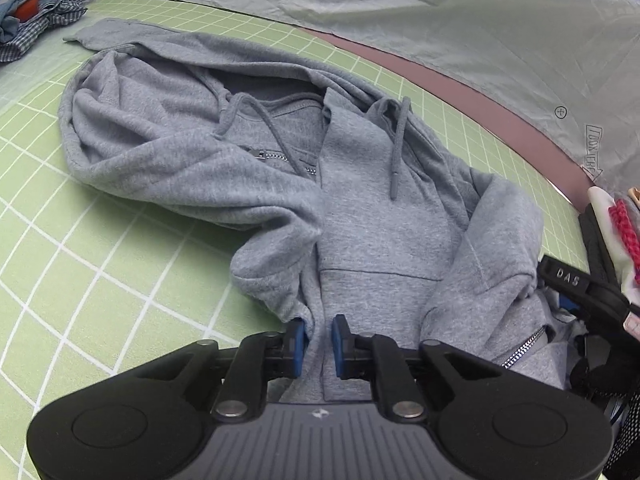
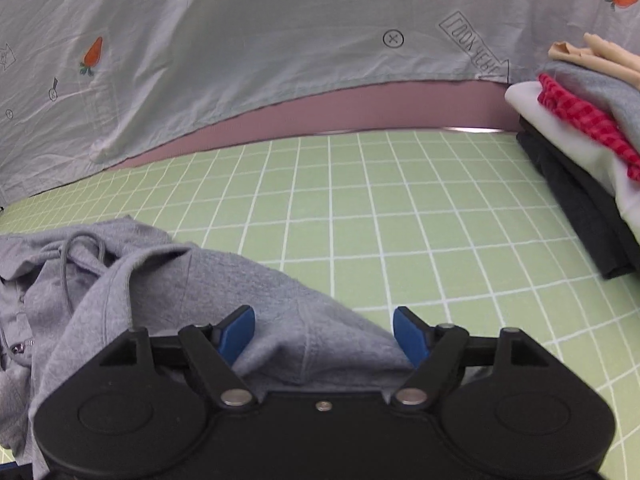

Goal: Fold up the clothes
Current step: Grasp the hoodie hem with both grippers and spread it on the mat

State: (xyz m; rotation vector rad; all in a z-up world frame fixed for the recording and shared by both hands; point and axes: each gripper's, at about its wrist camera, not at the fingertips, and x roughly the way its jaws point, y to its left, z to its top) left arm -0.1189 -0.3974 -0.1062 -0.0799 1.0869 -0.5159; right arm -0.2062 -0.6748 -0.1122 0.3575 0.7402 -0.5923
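A heap of crumpled checked and blue clothes lies far left on the green gridded mat; the grey zip-up hoodie sprawls mid-mat; the left gripper pinches its hem fold; the right gripper stands spread over a sleeve; a stack of folded garments sits right.

Green mat with white grid lines. Directly on it: crumpled grey hoodie spread ahead of the left tool, bundle of checked clothes far ahead to its left, stack of folded garments ahead-right of the right tool.
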